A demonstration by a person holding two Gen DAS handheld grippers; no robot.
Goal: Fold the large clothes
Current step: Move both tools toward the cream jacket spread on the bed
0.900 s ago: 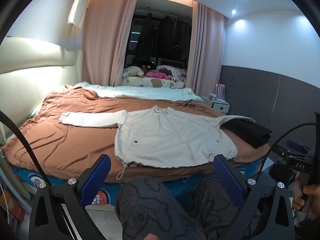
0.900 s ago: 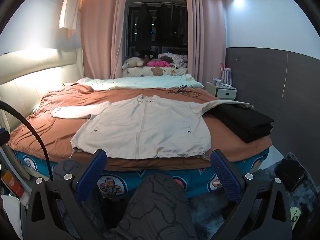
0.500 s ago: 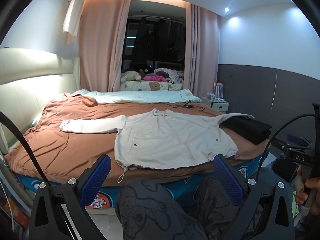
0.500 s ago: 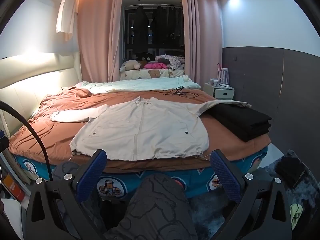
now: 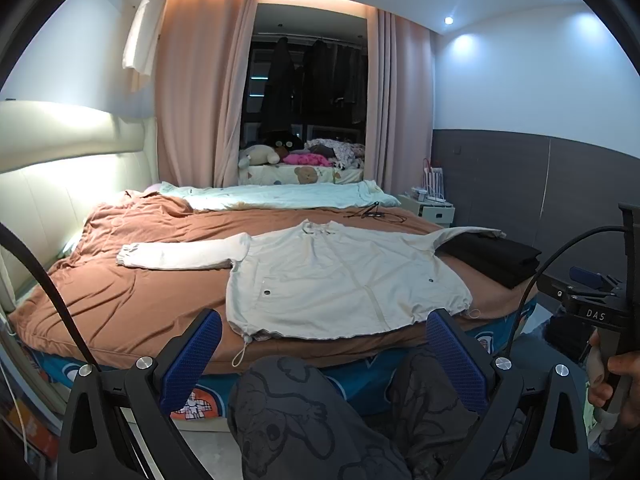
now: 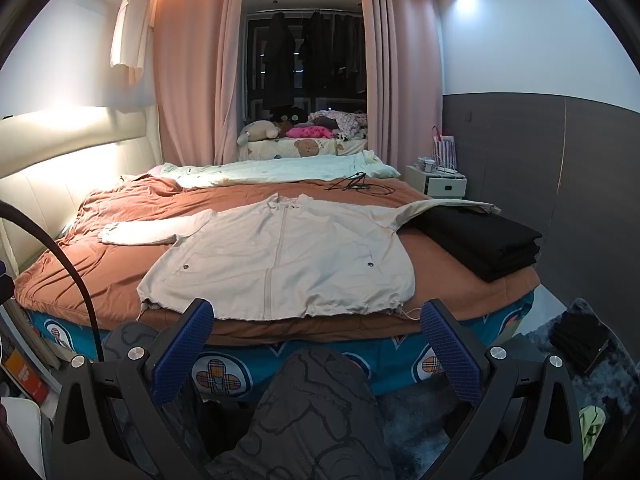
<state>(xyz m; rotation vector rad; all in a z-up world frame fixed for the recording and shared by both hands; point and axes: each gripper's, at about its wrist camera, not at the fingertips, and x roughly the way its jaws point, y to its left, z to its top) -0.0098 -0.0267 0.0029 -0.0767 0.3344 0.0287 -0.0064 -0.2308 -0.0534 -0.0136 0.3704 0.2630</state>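
A cream jacket (image 5: 340, 280) lies flat and face up on the brown duvet (image 5: 132, 300) of the bed, its hem along the near edge and its collar pointing toward 12 o'clock. One sleeve stretches out toward 9 o'clock on the duvet; the other runs toward 2 o'clock and drapes over a stack of folded black cloth (image 5: 496, 256) at the bed's right edge. The left gripper (image 5: 324, 360) hangs short of the bed at 6 o'clock, its blue pads spread wide and holding nothing, above the person's patterned trouser legs (image 5: 296, 412). The right gripper (image 6: 316, 348) is likewise released, its fingers wide apart and clear of the hem. A pale green blanket (image 6: 280, 170) lies across the far side of the bed, with a black cable (image 6: 356, 186) just in front of it. A white nightstand (image 6: 444, 186) stands at 2 o'clock.
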